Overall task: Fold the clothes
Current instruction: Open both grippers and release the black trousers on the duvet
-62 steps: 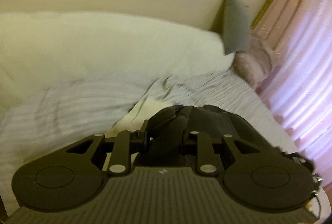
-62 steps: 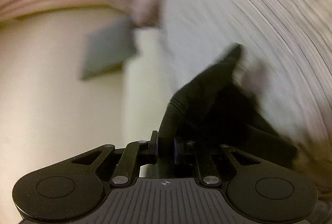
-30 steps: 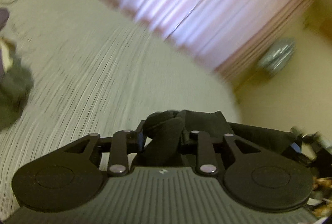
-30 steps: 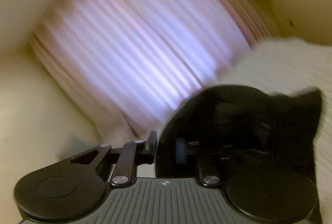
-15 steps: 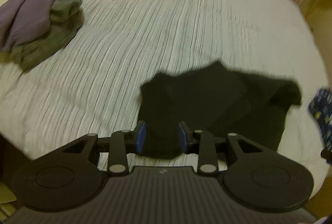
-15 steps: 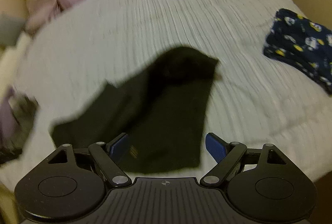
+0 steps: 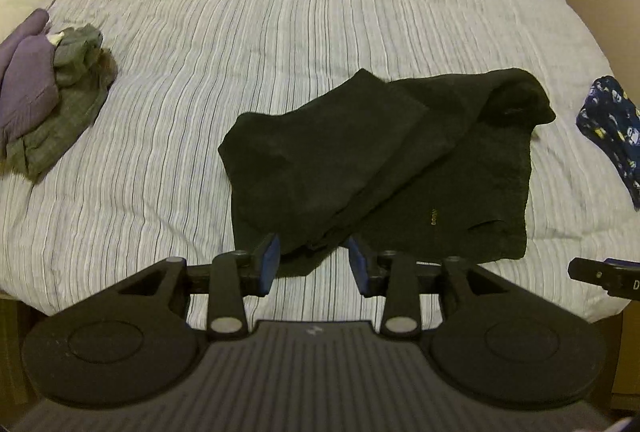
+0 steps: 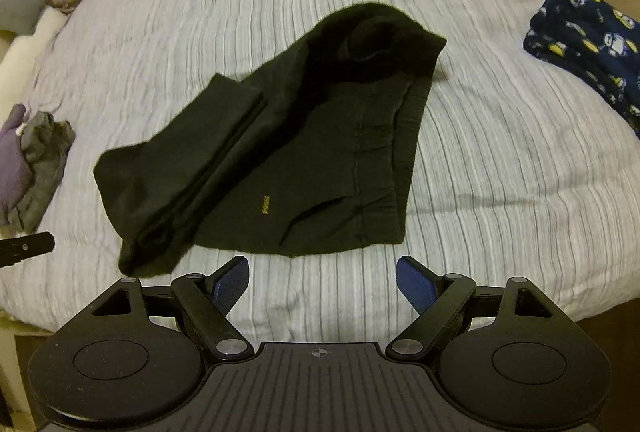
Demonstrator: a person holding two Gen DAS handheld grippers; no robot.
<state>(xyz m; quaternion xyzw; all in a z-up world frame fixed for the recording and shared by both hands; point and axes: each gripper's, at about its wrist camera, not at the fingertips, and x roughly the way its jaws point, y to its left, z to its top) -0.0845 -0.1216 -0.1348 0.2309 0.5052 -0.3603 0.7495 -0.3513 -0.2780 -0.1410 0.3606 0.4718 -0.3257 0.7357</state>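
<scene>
While the left gripper (image 7: pixel 313 259) is opening over the near corner of the black trousers (image 7: pixel 384 156) (pads clear of the cloth) on the striped bedspread (image 7: pixel 248 16), the right gripper (image 8: pixel 322 282) stands wide open and empty just short of the trousers' near edge.

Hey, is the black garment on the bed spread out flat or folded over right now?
Folded over, loosely: the black garment lies on the bed with one half laid diagonally across the other.
</scene>
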